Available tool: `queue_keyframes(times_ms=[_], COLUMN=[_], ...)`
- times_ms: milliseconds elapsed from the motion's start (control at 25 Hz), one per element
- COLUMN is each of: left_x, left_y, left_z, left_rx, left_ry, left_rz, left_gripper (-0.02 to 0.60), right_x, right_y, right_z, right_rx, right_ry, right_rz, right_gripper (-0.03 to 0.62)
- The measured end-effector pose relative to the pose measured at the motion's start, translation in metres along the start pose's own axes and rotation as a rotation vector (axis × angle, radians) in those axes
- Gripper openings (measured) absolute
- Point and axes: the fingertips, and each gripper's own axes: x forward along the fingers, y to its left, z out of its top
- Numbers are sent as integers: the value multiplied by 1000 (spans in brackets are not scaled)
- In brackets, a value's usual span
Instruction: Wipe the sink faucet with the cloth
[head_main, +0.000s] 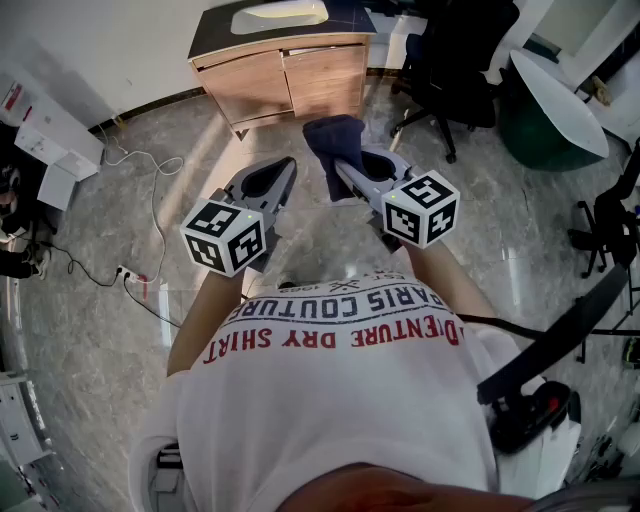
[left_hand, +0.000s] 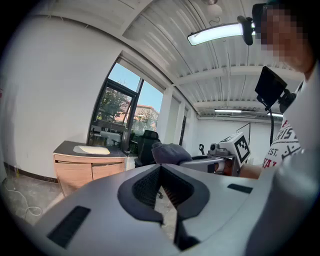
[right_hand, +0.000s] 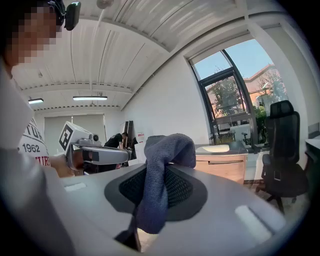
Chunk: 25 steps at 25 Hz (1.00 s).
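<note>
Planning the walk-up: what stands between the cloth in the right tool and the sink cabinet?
Nothing: in the head view only bare floor separates the cloth from the sink cabinet.

A black office chair (head_main: 450, 60) and loose cables (head_main: 153, 200) occupy the floor (head_main: 520, 230).

**Tally of Items on View**

Grey plastic two-jaw grippers, two: left gripper (head_main: 288, 165), right gripper (head_main: 348, 172). Dark blue fabric cloth (head_main: 335, 140), one. Wooden cabinet with white inset basin (head_main: 290, 80), one. Black wheeled office chair (head_main: 455, 60), one plainly seen.
</note>
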Motion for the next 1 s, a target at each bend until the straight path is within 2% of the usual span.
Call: queue_keyframes(times_ms=[680, 1000], left_x=[-1, 12], left_y=[-4, -20], left_z=[-1, -5], left_rx=[2, 11], left_ry=[3, -1], left_rz=[-3, -38], left_gripper=[2, 2], right_x=[-6, -27], right_y=[2, -8], right_z=[1, 1], right_rx=[21, 22], right_ry=[-15, -33], right_rz=[7, -19], right_gripper=[77, 77])
